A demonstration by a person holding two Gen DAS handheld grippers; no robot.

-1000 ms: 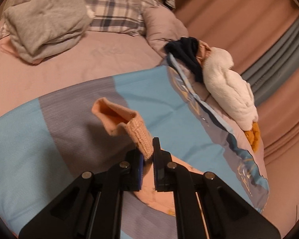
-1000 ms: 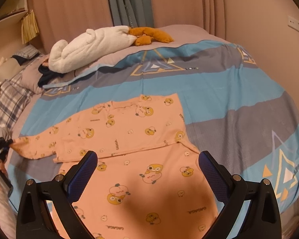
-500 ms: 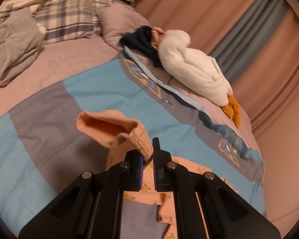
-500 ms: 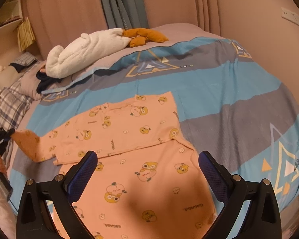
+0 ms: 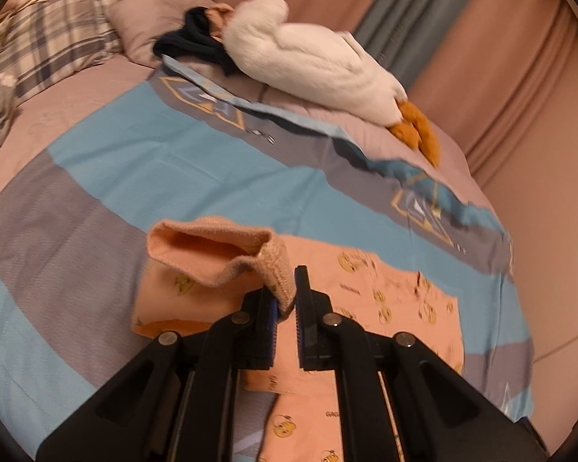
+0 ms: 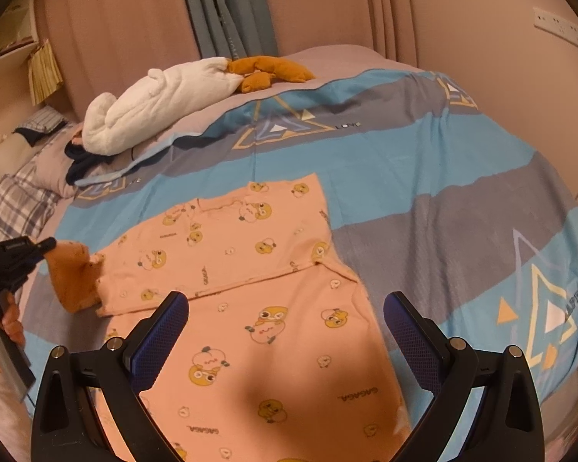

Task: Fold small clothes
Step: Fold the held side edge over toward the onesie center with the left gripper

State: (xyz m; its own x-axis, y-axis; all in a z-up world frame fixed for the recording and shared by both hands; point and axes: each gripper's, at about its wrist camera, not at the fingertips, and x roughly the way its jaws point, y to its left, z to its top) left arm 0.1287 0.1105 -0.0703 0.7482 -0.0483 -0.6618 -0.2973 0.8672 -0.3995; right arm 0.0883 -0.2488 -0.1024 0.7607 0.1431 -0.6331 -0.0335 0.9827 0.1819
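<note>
Folding a sleeve inward is the step in hand. The left gripper (image 5: 287,300) has its 2 jaws pinched on the ribbed cuff (image 5: 279,273) of the peach top (image 6: 250,277), and the cuff stands up between the pads with the sleeve's mouth gaping open just beyond and to the left of the jaws. Directly under and ahead of those jaws lies the printed body of the garment, so the lifted sleeve hangs above the cloth it is meant to land on. In the right wrist view the same cuff shows bunched at the left edge, raised off the striped duvet (image 6: 424,200), beside the person's hand (image 6: 9,319) on the handle.

The right gripper (image 6: 285,331) holds nothing: its 2 jaws stand wide apart, hovering over the lower panel of the top, which lies flat between and beyond them. Just past these jaws a horizontal crease marks where the upper part of the garment overlaps the lower.

Farther off, well beyond both pairs of jaws, a white plush toy (image 5: 308,61) rests on the bed, clear of the work.

By my reading, the next move calls for carrying the cuff across the chest, laying the sleeve flat with no twist, then releasing. The free gripper could pin the body so the cloth does not drag.
</note>
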